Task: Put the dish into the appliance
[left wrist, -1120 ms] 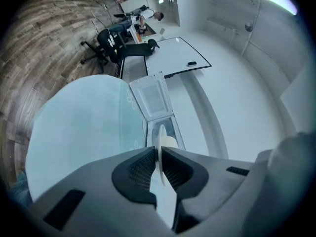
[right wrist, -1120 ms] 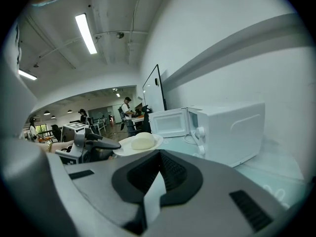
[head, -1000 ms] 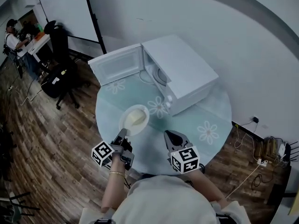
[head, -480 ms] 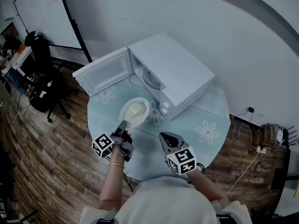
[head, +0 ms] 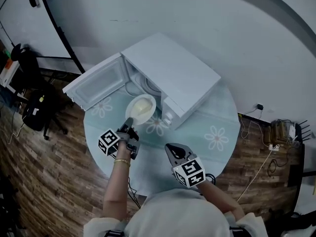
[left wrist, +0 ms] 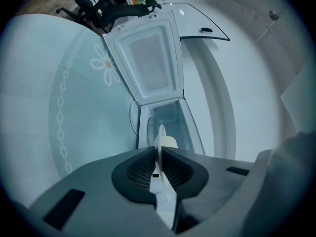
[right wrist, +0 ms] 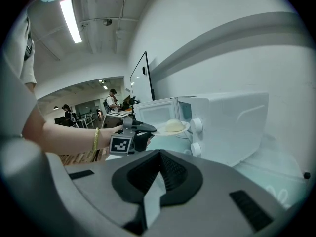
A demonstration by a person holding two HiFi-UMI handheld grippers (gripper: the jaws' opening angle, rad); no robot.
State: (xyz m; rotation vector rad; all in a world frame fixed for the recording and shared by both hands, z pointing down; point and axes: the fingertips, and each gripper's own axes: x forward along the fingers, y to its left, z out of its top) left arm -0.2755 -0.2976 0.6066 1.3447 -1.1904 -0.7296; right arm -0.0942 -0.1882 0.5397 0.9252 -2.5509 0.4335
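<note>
We pinch dish (head: 140, 107) by near rim in left claw (head: 129, 124), pads tight on thin edge. Dish sits just ahead of that claw, lifted off bench (head: 217, 120), carrying pale food lump (right wrist: 174, 125). Dish hangs at open mouth of microwave (head: 173, 75), far edge at cavity threshold. Microwave door (head: 96, 85) swung wide, ahead and left of left claw. Our right claw (head: 173, 149) pressed together, nothing in it, above bench, behind and right of left claw, well apart from dish
</note>
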